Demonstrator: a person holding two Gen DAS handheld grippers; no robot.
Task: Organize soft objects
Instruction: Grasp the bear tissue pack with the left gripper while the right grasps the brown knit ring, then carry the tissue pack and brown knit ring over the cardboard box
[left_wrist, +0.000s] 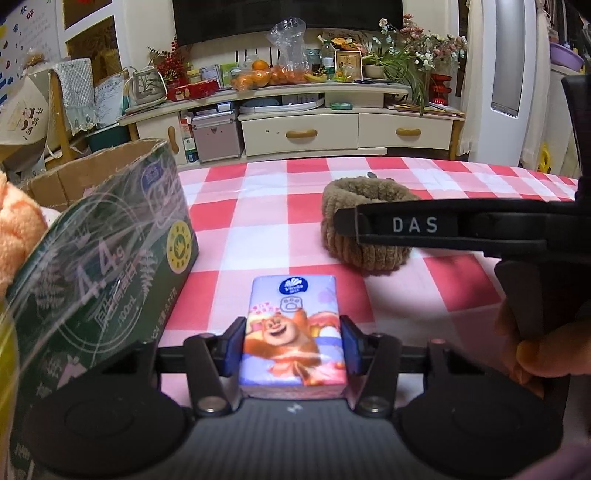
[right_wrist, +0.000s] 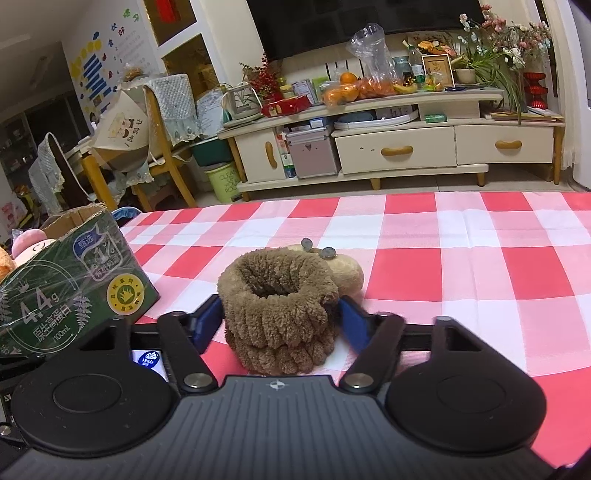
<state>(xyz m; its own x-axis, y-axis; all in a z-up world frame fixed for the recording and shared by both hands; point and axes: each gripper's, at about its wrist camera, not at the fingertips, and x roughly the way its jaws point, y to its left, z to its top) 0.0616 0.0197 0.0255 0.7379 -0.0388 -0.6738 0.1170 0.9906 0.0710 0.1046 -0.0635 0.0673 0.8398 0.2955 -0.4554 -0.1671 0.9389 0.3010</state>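
My left gripper (left_wrist: 293, 328) is shut on a small tissue pack (left_wrist: 293, 332) printed with a cartoon bear, just above the checked tablecloth. A brown fuzzy plush ring (left_wrist: 365, 232) sits further back on the table. In the right wrist view the same plush ring (right_wrist: 279, 310) lies between my right gripper's (right_wrist: 281, 314) blue pads; the jaws stand wide around it, and whether they touch it I cannot tell. The right gripper's body (left_wrist: 443, 227) crosses the left wrist view at the right.
A green cardboard carton (left_wrist: 110, 258) stands open at the table's left with an orange plush (left_wrist: 14, 236) inside; it also shows in the right wrist view (right_wrist: 70, 288). The red-and-white checked table (right_wrist: 461, 266) stretches right. A TV cabinet (right_wrist: 399, 147) stands beyond.
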